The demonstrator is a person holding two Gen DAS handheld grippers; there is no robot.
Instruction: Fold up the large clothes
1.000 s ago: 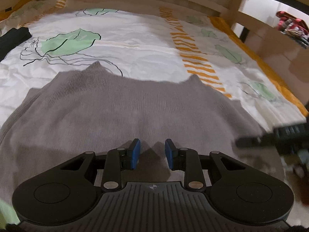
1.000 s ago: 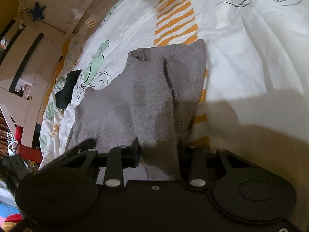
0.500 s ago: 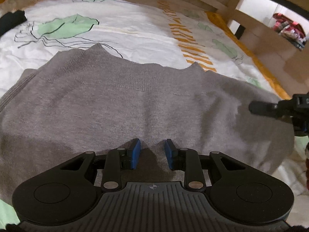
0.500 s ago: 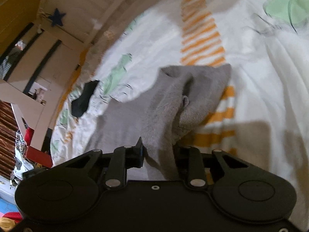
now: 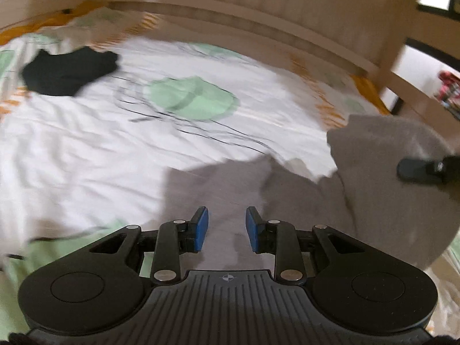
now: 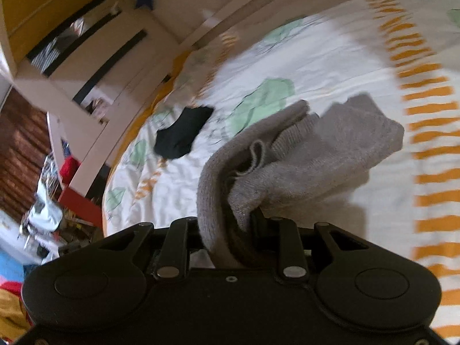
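A grey knitted sweater hangs lifted over the bed, bunched at the right of the left wrist view. My left gripper has blue pads a little apart with grey cloth between and below them; I cannot tell whether they pinch it. My right gripper is shut on a thick fold of the sweater, which drapes forward from its jaws. The right gripper's finger shows as a dark bar at the right edge of the left wrist view.
The bed has a white sheet with green leaf prints and orange stripes. A black garment lies at its far left, also in the right wrist view. A wooden bed rail runs behind. Shelves and clutter stand beside the bed.
Both grippers have risen and swung left. The sweater, flat on the bed a second ago, is now lifted and bunched. The black garment has come into both views.
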